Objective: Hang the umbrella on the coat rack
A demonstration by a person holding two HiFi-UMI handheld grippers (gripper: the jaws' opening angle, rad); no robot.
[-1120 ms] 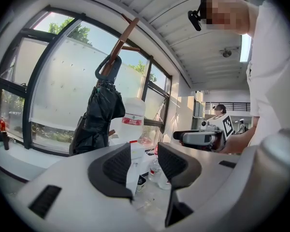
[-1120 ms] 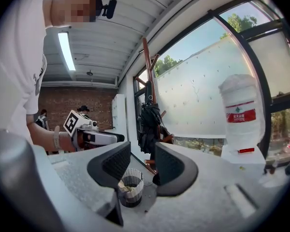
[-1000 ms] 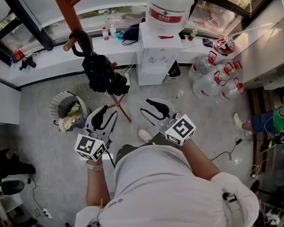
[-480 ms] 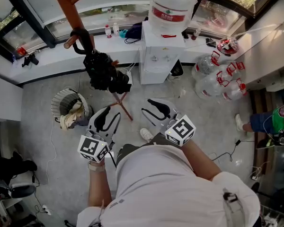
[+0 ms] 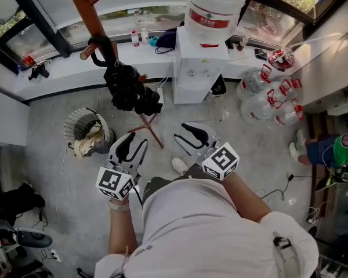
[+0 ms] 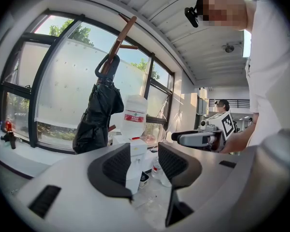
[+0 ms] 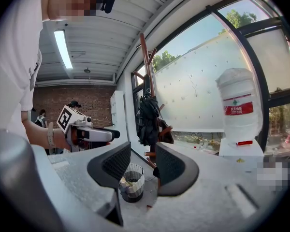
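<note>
Nothing moved: umbrella [image 5: 124, 88] hangs on the coat rack [image 5: 84, 7]; left gripper [image 5: 133, 143] and right gripper [image 5: 182, 132] narrowly parted, empty; task looks done.

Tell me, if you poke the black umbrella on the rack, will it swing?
It would probably swing: the umbrella hangs only by its curved handle hooked on the coat rack. Its folded cloth looks loose and bunched, so it is likely floppy to squeeze. A hard shove might unhook it.
</note>
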